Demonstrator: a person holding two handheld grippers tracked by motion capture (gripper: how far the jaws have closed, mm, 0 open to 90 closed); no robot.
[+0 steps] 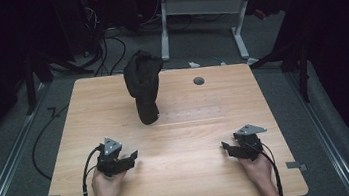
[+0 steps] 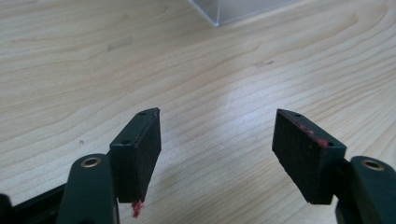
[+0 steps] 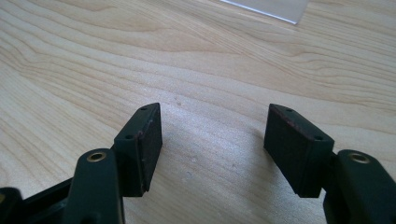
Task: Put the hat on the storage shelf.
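Note:
A dark crumpled cloth [image 1: 143, 85] stands bunched up on the wooden table [image 1: 186, 127], in the far middle, reaching above the back edge in the high view. My left gripper [image 1: 130, 160] rests near the front left, held by a hand, jaws pointing right. Its own view shows it [image 2: 217, 149] open over bare wood, with red marks on the pads [image 2: 306, 151]. My right gripper [image 1: 226, 148] sits near the front right, jaws pointing left. It [image 3: 215, 142] is open too, with nothing between its pads [image 3: 292, 144]. Both grippers are well short of the cloth.
A round grey grommet [image 1: 198, 81] sits in the table's far right part. A clear plastic edge [image 2: 224, 11] shows at the top of the left gripper view, and a similar one [image 3: 280, 9] in the right gripper view. Behind the table stands a white-legged desk [image 1: 202, 9] among floor cables.

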